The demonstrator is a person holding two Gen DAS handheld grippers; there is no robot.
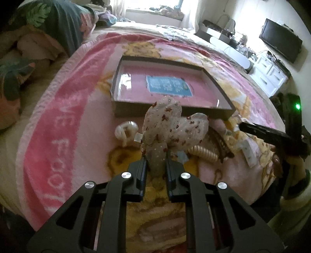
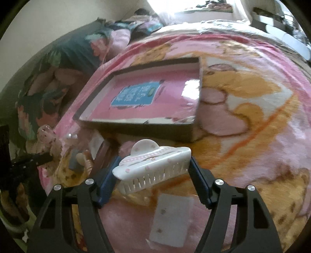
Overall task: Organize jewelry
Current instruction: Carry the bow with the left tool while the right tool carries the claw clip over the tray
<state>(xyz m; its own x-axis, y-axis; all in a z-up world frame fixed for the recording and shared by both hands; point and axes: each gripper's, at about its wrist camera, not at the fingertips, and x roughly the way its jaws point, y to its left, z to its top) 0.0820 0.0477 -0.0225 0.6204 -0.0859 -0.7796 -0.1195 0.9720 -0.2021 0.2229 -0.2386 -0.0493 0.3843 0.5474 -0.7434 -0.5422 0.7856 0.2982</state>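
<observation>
Left gripper (image 1: 155,157) clamps a speckled bow (image 1: 171,124), right gripper (image 2: 153,171) brackets a white claw clip (image 2: 153,165), grip uncertain — box (image 1: 171,112) empty, sorting barely begun.

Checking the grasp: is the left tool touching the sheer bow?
Touching. Left wrist view shows the left tool pinching the sheer bow's tail between both pads.

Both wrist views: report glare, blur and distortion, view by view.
Left wrist view: window blown out white, glare patch on the box floor, fisheye bends the blanket edge, bow clip in the left gripper fairly sharp. Right wrist view: softer overall, blanket smeared at right, bright reflection inside the box, white claw clip between the right gripper fingers reasonably clear.
</observation>
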